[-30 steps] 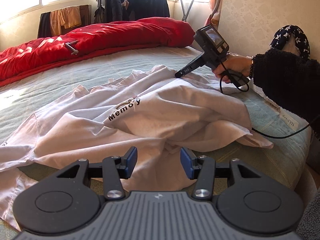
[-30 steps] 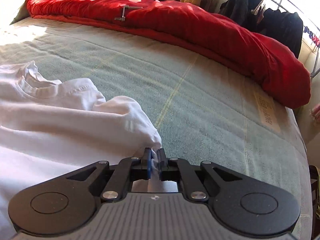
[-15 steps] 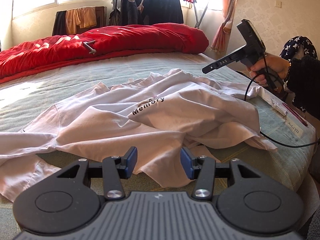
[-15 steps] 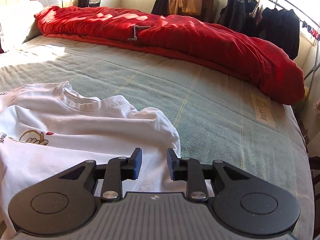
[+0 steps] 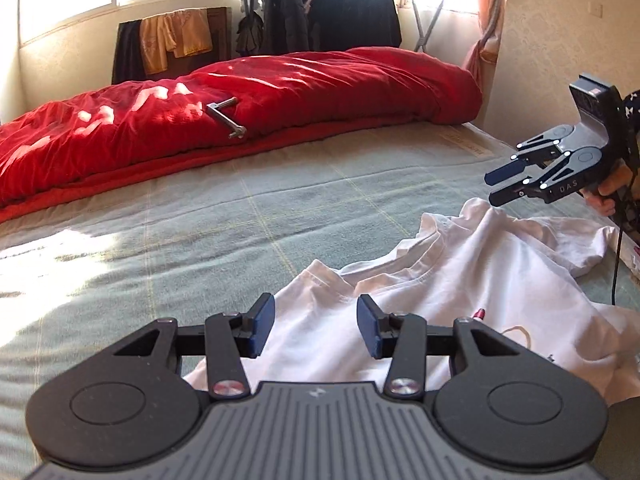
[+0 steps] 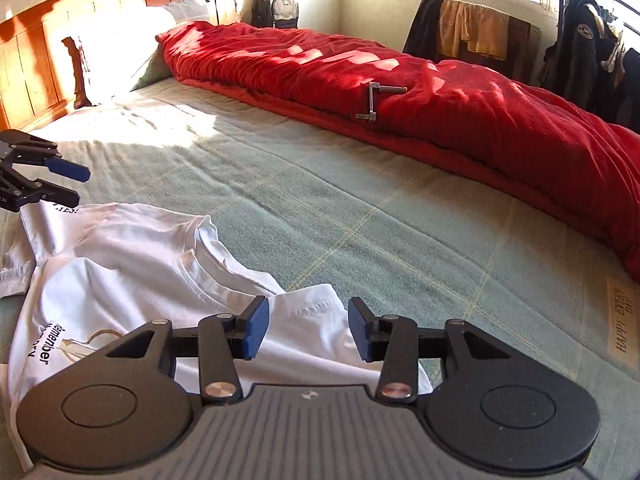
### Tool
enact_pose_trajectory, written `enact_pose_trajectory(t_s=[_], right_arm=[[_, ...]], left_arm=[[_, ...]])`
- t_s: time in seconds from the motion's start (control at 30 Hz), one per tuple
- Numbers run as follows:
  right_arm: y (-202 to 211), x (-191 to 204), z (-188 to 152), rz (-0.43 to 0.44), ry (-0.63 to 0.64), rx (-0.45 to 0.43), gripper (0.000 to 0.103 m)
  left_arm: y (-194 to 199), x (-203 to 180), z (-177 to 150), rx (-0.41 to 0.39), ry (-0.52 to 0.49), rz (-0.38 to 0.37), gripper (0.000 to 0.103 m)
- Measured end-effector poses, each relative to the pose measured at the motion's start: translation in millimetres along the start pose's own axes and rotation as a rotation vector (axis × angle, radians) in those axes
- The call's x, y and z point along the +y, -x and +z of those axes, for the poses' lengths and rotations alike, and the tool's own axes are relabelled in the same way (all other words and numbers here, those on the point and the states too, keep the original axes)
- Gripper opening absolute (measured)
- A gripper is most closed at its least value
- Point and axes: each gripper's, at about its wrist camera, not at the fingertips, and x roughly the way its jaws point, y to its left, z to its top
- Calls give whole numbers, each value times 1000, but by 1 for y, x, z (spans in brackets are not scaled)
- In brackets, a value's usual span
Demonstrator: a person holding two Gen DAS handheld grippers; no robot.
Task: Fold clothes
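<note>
A white T-shirt (image 5: pixel 480 280) with a printed front lies rumpled on the green bed cover (image 5: pixel 200 220), collar towards the red duvet. My left gripper (image 5: pixel 316 328) is open just above the shirt's shoulder edge, holding nothing. In the left wrist view my right gripper (image 5: pixel 492 189) hovers open over the far side of the shirt, held by a hand (image 5: pixel 604 200). From the right wrist view, the right gripper (image 6: pixel 306 328) stands open over the T-shirt (image 6: pixel 140 264), which lies below its fingers. The left gripper (image 6: pixel 78 186) shows open at the far left.
A red duvet (image 5: pixel 240 108) runs along the far side of the bed with a metal crank (image 5: pixel 226 116) on it. Dark jackets hang on a rack (image 5: pixel 332 20). A wooden headboard (image 6: pixel 80 20), a pillow (image 6: pixel 120 48) and a backpack (image 6: pixel 276 4) are at the bed's head.
My right gripper opened and let go of the shirt's edge, then lifted. My left gripper stayed open and swung from the shirt's hem side towards its collar and shoulder.
</note>
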Motion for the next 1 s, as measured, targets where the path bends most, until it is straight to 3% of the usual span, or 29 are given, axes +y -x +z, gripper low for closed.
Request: enact_pose_trajectory(t_s=[0.2, 0.33, 0.4, 0.47, 0.53, 0.6, 0.63, 0.7, 0.9, 1.0], right_arm=[[-55, -24, -6, 24, 16, 66, 54], [-78, -33, -22, 31, 33, 84, 60], [-85, -30, -29, 22, 66, 80, 65], [-87, -28, -30, 24, 58, 69, 65], [-84, -24, -31, 44, 66, 66, 50], [-77, -15, -33, 69, 95, 67, 8], [-74, -8, -34, 64, 121, 66, 8], [-70, 2, -34, 28, 163, 61, 7], [-69, -10, -10, -70, 91, -33, 6], [-94, -21, -6, -107, 34, 1, 8]], left_arm=[[-81, 17, 5, 103, -118, -55, 44], [-115, 21, -4, 170, -201, -3, 49], [-125, 27, -9, 182, -190, -10, 52], [-129, 35, -9, 190, -104, -28, 51], [-125, 30, -10, 196, -102, -38, 33], [-120, 26, -9, 185, -105, -24, 15], [-117, 23, -7, 172, -109, -6, 5], [-111, 18, -3, 146, -118, 29, 3], [-103, 18, 19, 35, -92, 140, 3], [-125, 28, 22, 75, -25, 139, 6]])
